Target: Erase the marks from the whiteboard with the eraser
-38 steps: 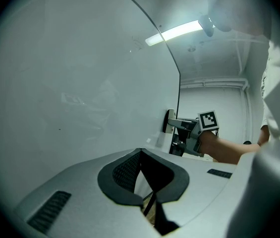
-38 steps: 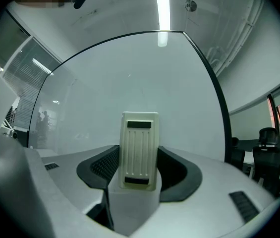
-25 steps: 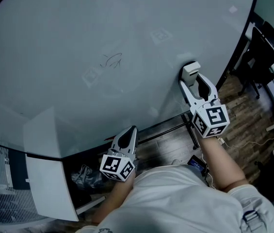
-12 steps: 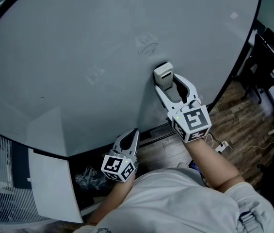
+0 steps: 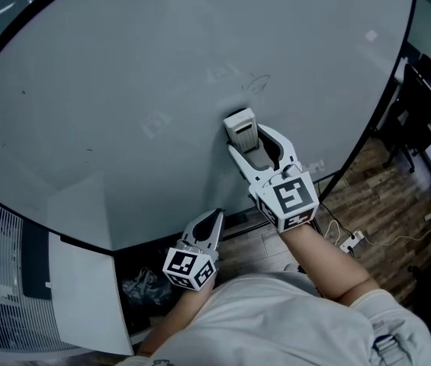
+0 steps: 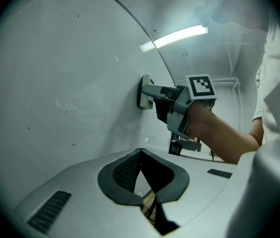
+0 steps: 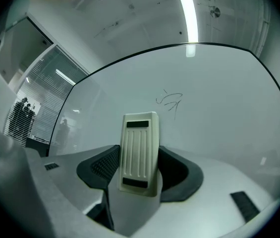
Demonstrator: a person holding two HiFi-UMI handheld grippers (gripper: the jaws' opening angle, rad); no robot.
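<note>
The right gripper (image 7: 139, 168) pinches a cream plastic whiteboard eraser with a ribbed back (image 7: 140, 150) between its two fingers (image 7: 100, 167), one dark pad against each long side. The eraser's long axis runs along the fingers. Its far end points away from the gripper body and reaches past the fingertips, and its ribbed back faces the gripper's camera. Two dark rectangular patches sit on that back, one near each end, and no print can be read on either. In the left gripper view the eraser's other face lies against the large white whiteboard with a thin dark frame (image 5: 123, 67).

A thin black scribbled mark (image 7: 170, 101) sits on the board beyond the right fingertips, a little to their right and apart from the eraser's far end. It reads as no letter or word.

The left gripper (image 6: 140, 158) is well below the right fingers, off the board's lower edge. Its fingers are pressed together at the tips with nothing between them.

Each gripper carries a cube with black-and-white square markers (image 5: 286, 197) behind its fingers. The markers are coded patterns, not text.
</note>
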